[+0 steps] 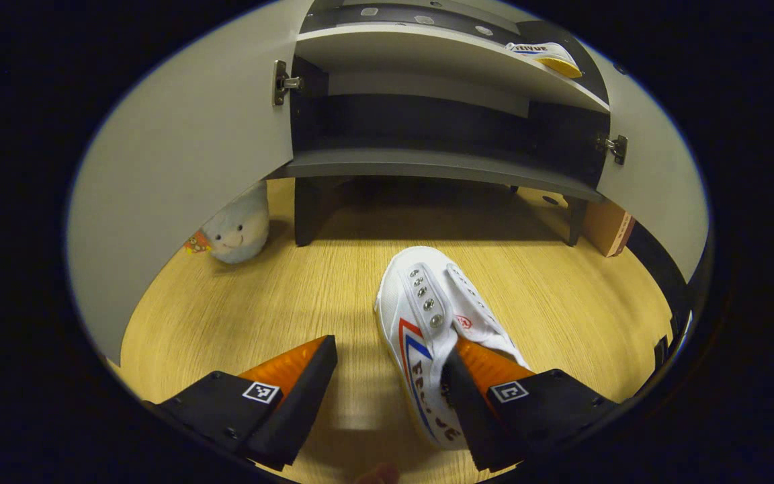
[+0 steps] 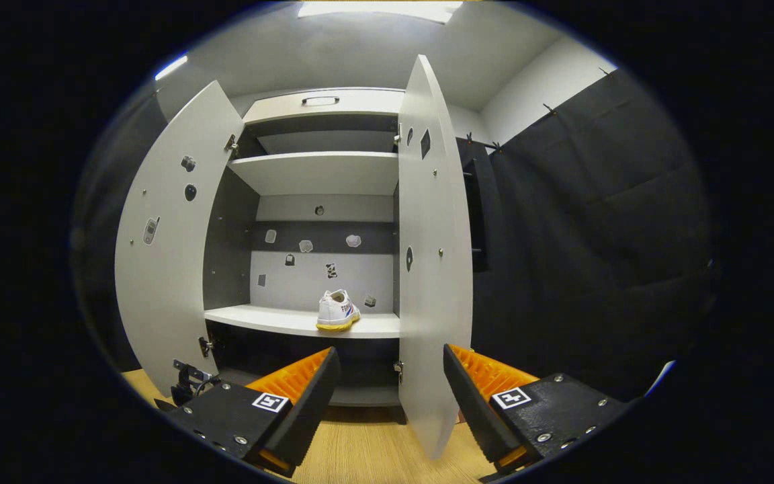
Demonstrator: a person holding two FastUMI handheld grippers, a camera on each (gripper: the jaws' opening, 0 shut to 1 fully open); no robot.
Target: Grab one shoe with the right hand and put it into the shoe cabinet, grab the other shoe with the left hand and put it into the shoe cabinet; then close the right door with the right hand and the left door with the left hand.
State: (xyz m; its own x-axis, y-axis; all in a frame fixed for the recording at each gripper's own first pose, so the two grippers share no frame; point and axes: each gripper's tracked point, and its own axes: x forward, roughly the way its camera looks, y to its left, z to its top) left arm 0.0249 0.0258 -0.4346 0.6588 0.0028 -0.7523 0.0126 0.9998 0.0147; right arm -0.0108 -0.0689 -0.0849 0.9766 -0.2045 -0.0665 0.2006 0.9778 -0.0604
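Step in hand: shoe two, left side. Shoe cabinet (image 2: 323,175) centre frame in right gripper view, both doors open. First sneaker (image 2: 337,311) already on middle shelf (image 2: 273,320).

Second sneaker (image 1: 427,323) on wood floor (image 1: 239,316), lower centre in left gripper view.

Left hand-held gripper (image 1: 389,376) released, one finger inside sneaker's opening, other off to its side. Next: clench, lift to shelf.

Right hand-held gripper (image 2: 390,383) released, straddling right door (image 2: 431,269) edge.

Plush toy (image 1: 236,228) left, by cabinet leg.

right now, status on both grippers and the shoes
Left gripper open, straddling white canvas shoe on floor. Right gripper open, empty. Second white shoe shelved. Both doors open.
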